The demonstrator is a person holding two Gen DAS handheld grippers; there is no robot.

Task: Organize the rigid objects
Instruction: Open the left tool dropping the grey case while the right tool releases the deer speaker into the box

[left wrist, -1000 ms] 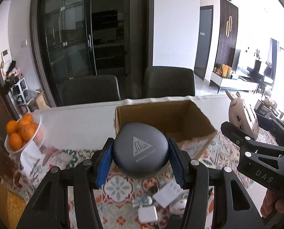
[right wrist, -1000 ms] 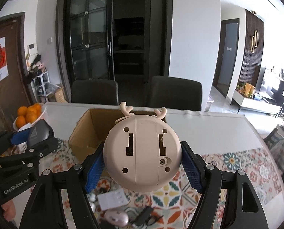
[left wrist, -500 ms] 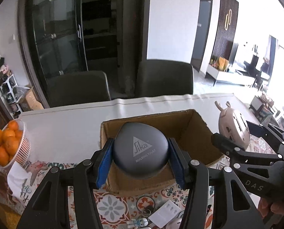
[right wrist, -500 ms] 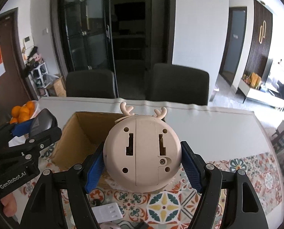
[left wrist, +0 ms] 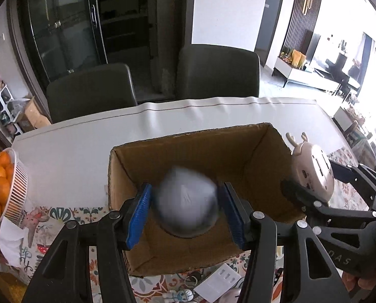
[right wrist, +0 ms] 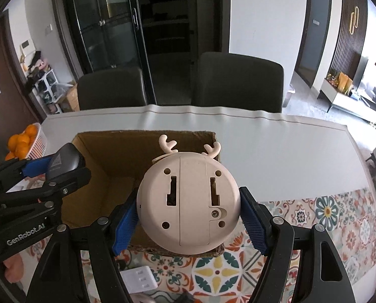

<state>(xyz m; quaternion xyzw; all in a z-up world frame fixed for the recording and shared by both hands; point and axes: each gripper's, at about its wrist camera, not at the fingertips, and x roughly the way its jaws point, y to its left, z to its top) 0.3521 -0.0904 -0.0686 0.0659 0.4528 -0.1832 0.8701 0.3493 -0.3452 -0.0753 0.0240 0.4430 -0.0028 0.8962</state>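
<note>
An open cardboard box (left wrist: 195, 141) stands on the table. My left gripper (left wrist: 186, 217) hangs over the box with its jaws apart; the dark grey rounded case (left wrist: 186, 207) is motion-blurred between the blue pads, free of them. The case also shows in the right wrist view (right wrist: 64, 161). My right gripper (right wrist: 188, 221) is over the box's right front corner. The beige round deer-antler gadget (right wrist: 188, 202) sits between its blue pads, which show small gaps at both sides. The gadget also shows in the left wrist view (left wrist: 311, 171).
A white basket of oranges (left wrist: 1, 186) stands at the table's left. Small items lie on the patterned cloth before the box, including a white adapter (right wrist: 138, 281) and a white card (left wrist: 218, 282). Two dark chairs (left wrist: 218, 70) stand behind the table.
Both grippers moved forward over the box. The left jaws opened and the grey case is dropping, blurred. The right pads have loosened around the deer gadget.
</note>
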